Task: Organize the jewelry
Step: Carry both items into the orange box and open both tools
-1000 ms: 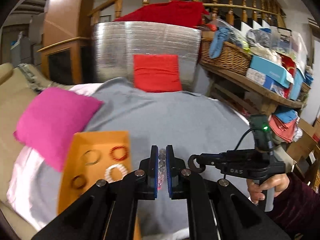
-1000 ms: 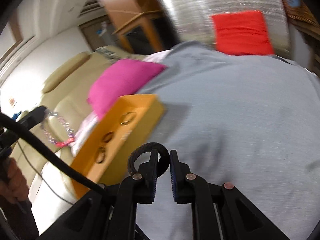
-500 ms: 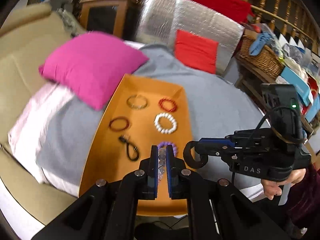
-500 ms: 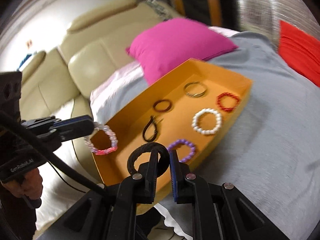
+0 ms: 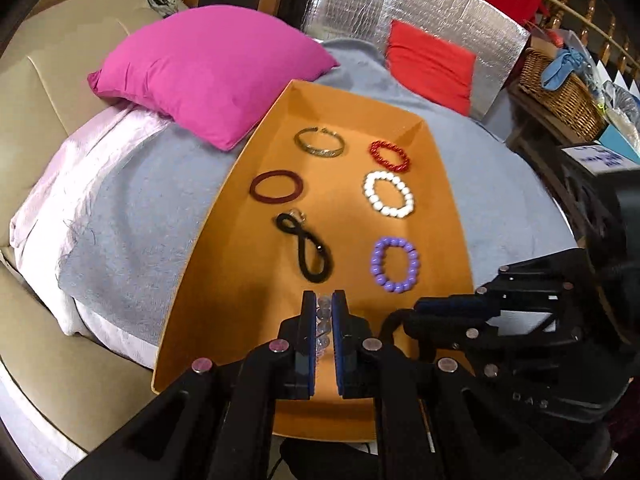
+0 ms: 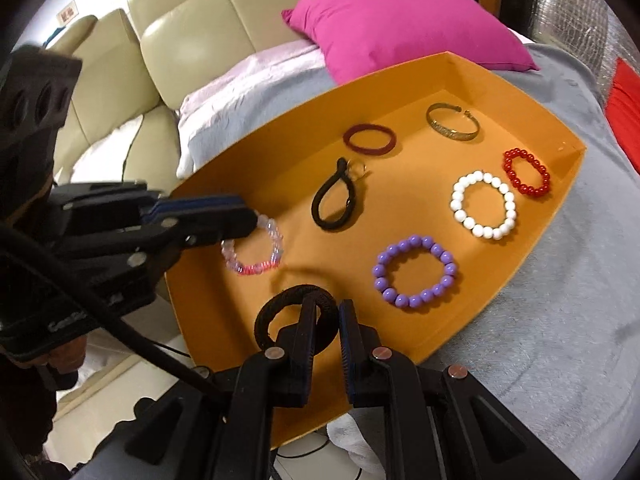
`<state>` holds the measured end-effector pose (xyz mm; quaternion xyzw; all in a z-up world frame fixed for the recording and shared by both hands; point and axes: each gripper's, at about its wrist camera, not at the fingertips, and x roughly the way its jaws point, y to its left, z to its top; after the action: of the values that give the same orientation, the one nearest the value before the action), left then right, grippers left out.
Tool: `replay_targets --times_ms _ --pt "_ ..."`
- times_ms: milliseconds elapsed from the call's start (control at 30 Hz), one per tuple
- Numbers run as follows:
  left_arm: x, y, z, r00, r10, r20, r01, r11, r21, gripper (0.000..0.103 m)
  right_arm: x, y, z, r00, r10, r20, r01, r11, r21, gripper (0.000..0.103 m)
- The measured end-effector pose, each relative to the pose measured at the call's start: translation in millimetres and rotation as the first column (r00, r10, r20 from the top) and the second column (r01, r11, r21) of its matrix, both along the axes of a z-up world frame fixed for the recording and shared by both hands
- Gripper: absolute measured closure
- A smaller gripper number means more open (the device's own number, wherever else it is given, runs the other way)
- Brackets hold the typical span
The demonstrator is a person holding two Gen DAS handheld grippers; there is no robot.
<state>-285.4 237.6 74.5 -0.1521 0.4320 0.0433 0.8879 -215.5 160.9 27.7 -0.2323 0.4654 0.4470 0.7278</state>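
An orange tray (image 5: 224, 276) (image 6: 532, 248) lies on a grey blanket. In it lie a gold bangle (image 5: 319, 142), a red bead bracelet (image 5: 389, 156), a maroon ring (image 5: 276, 187), a white bead bracelet (image 5: 389, 194), a black hair tie (image 5: 306, 248) and a purple bead bracelet (image 5: 395, 265). My left gripper (image 5: 323, 312) is shut on a clear and pink bead bracelet (image 6: 253, 249) and holds it over the tray's near end. My right gripper (image 6: 327, 312) is shut on a black ring band (image 6: 280, 312) over the tray's near edge.
A pink pillow (image 5: 208, 68) lies against the tray's far left side on a beige sofa (image 5: 44, 92). A red cushion (image 5: 430, 66) leans on a silver foil board (image 5: 420, 4) at the back. A wicker basket (image 5: 560, 92) sits on a shelf at the right.
Both grippers have swung from the open grey blanket over to the tray and come lower and closer to it. Each still holds its piece.
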Motion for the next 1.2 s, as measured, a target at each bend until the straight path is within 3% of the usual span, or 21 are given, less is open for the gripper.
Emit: replay_targets --times_ms 267,600,633,667,733,833,933,1067,1100,1200 --pt "14 6 -15 0.998 0.008 -0.060 -0.008 1.000 0.005 0.096 -6 10 -13 0.998 0.050 0.037 -0.048 0.996 -0.069 0.090" --pt "23 11 -15 0.996 0.017 -0.091 -0.011 0.998 0.063 0.094 9 15 -16 1.000 0.019 -0.004 -0.020 0.994 -0.107 0.083" --pt "22 11 -12 0.996 0.019 -0.087 -0.013 0.997 0.071 0.087 11 14 -14 1.000 0.014 -0.003 -0.014 0.995 -0.101 0.082" --pt "20 11 -10 0.996 0.028 -0.084 -0.021 0.996 0.086 0.072 13 12 -11 1.000 0.002 -0.002 -0.002 0.996 -0.090 0.081" --pt "15 10 -1 0.996 0.053 -0.066 -0.044 0.991 0.129 0.050 18 6 -4 1.000 -0.030 -0.004 0.030 0.998 -0.062 0.079" --pt "5 5 17 0.997 0.072 -0.016 -0.068 0.983 0.172 0.046 27 -11 12 0.997 -0.079 -0.008 0.079 0.997 -0.004 0.079" --pt "-5 -4 38 0.995 0.101 0.022 -0.104 0.969 0.224 0.036 32 -33 32 0.990 -0.140 -0.015 0.140 0.988 0.071 0.079" --pt "-20 -20 70 0.982 0.172 0.073 -0.187 0.927 0.326 0.035 31 -67 57 0.976 -0.219 0.016 0.215 0.967 0.139 0.078" --pt "-23 -25 77 0.977 0.203 0.070 -0.214 0.910 0.356 0.035 29 -77 64 0.971 -0.240 0.012 0.235 0.958 0.164 0.073" --pt "-31 -38 90 0.969 0.241 0.051 -0.240 0.881 0.407 0.035 15 -104 83 0.946 -0.321 0.051 0.302 0.926 0.225 0.047"
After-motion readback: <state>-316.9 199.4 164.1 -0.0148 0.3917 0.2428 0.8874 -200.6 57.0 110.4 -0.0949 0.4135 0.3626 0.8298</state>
